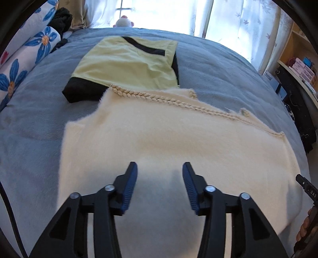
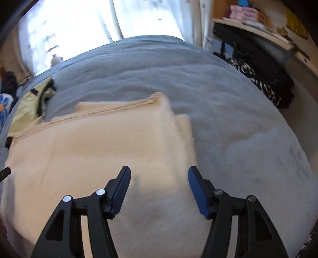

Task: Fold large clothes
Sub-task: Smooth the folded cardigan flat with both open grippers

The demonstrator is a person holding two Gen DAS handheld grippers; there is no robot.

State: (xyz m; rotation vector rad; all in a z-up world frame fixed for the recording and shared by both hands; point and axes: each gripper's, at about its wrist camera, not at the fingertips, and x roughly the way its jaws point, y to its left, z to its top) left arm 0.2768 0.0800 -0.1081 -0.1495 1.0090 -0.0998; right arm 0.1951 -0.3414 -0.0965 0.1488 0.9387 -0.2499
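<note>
A fluffy cream sweater [image 1: 159, 142] with a braided trim [image 1: 159, 98] lies folded flat on the grey bedspread [image 1: 35, 123]. My left gripper [image 1: 160, 168] hangs just above its near part, open, with nothing between the blue pads. In the right wrist view the same sweater [image 2: 99, 142] fills the left half, its right edge folded over in layers. My right gripper [image 2: 159, 174] stands open over that right edge, its pads apart and empty. A folded yellow and black garment [image 1: 127, 63] lies beyond the sweater.
Flower-print bedding [image 1: 23, 57] and dark clothes [image 1: 61, 17] are piled at the far left. A small plush toy [image 1: 124, 21] sits by the bright curtains. Shelves with boxes [image 2: 248, 13] and dark patterned fabric [image 2: 258, 79] stand right of the bed. A hand [image 1: 306, 228] shows at the right edge.
</note>
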